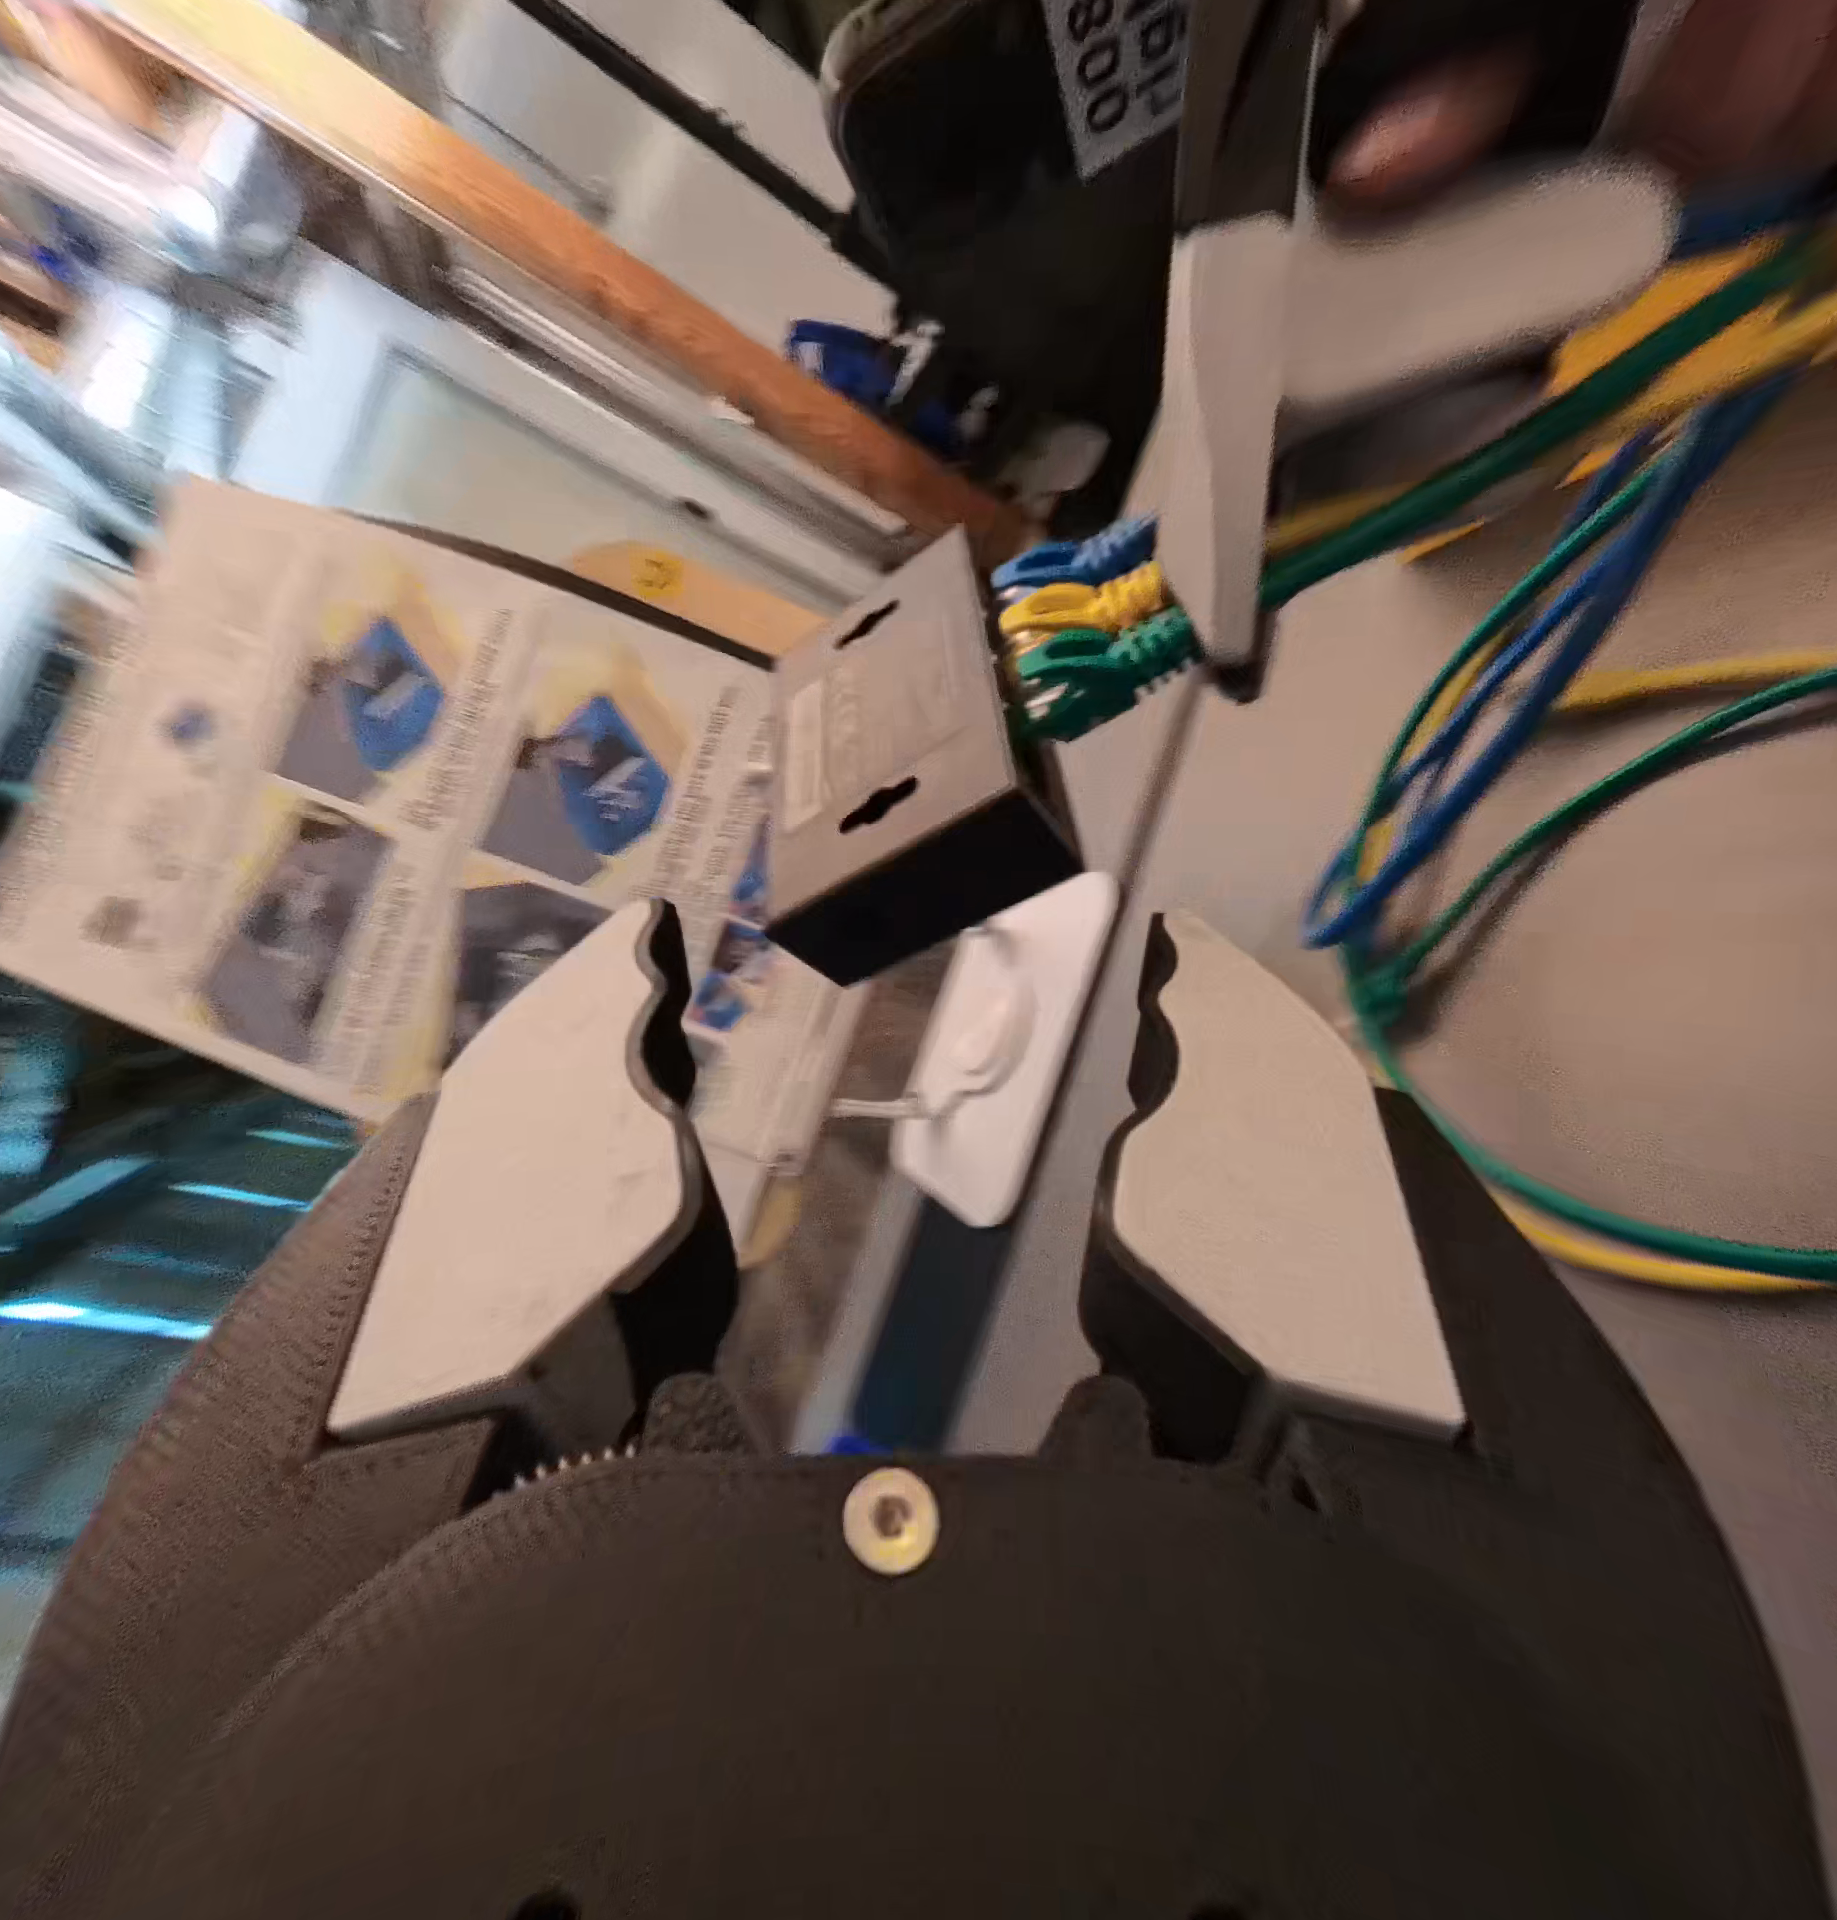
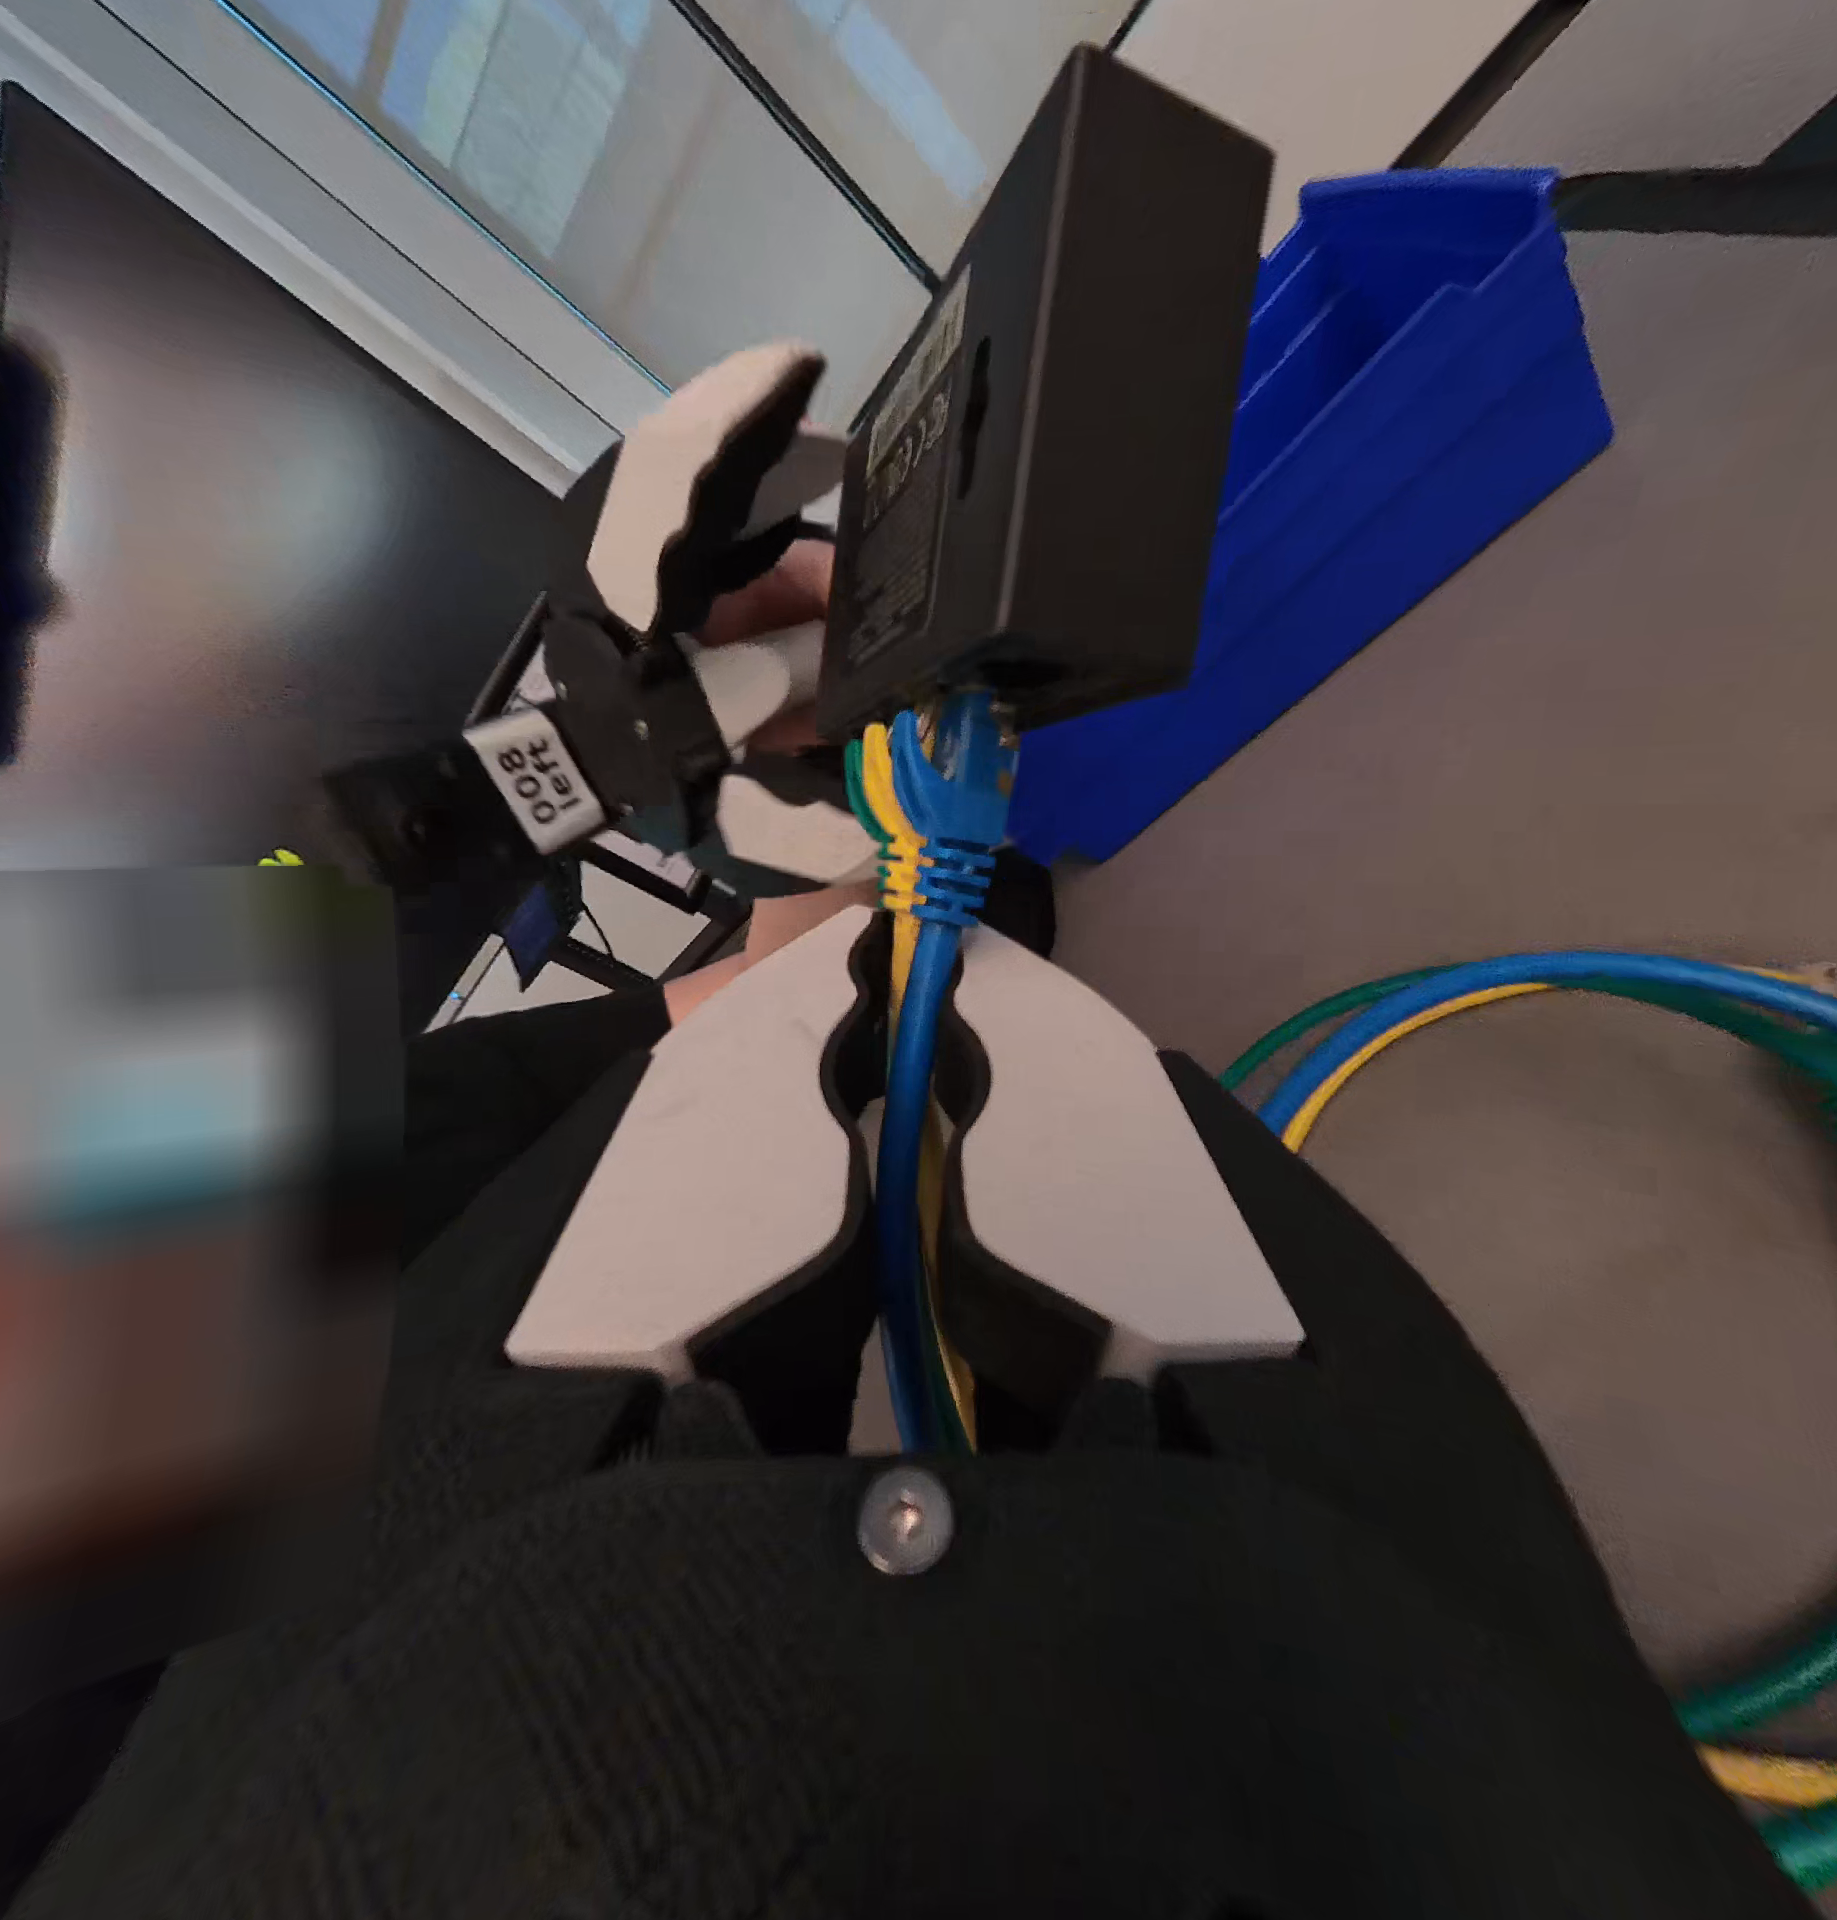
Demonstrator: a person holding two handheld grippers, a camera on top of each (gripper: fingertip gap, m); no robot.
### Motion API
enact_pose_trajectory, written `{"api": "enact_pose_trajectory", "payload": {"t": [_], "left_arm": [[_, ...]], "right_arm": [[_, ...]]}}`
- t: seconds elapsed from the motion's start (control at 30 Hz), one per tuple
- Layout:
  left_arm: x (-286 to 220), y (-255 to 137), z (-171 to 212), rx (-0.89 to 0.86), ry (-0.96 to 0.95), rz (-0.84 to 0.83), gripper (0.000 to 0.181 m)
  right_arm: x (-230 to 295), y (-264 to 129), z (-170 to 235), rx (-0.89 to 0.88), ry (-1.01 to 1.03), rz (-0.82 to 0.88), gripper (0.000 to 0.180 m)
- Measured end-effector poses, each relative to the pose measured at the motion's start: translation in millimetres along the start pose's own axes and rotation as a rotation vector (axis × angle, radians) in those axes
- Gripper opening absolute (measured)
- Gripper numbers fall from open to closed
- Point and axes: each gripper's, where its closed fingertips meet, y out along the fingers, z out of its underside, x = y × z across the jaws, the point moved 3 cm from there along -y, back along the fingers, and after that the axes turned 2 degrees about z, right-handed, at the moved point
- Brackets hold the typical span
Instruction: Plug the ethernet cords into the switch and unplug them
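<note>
The black switch (image 1: pixel 914 748) (image 2: pixel 1049 416) hangs in the air off the grey table (image 2: pixel 1516 831). A blue cord (image 2: pixel 950 831), a yellow cord (image 2: pixel 893 842) and a green cord (image 2: pixel 860 805) are plugged into its port side. My right gripper (image 2: pixel 919 956) is shut on these cords just behind the plug boots; it also shows in the left wrist view (image 1: pixel 1231 644). My left gripper (image 1: pixel 909 956) is open and empty, with the switch's end just beyond its fingertips and not touching. It shows beside the switch in the right wrist view (image 2: pixel 826 416).
A blue bin (image 2: pixel 1413 468) stands just behind the switch. Loose loops of the cords (image 1: pixel 1620 831) lie on the table. A printed sheet (image 1: pixel 374 779) and a white flat piece (image 1: pixel 1007 1049) are beyond my left gripper. A person's hand (image 2: pixel 779 608) holds the left gripper.
</note>
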Motion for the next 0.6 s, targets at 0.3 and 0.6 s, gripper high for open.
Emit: {"api": "enact_pose_trajectory", "payload": {"t": [0.3,0.6], "left_arm": [[-43.8,29.8,7.3,0.01,0.366,-0.101,0.054],[-51.9,39.6,11.4,0.02,0.479,-0.196,0.037]], "right_arm": [[-5.9,16.6,34.0,0.231,0.085,-0.046,0.005],[-17.2,12.0,36.6,0.257,0.074,-0.021,0.008]]}}
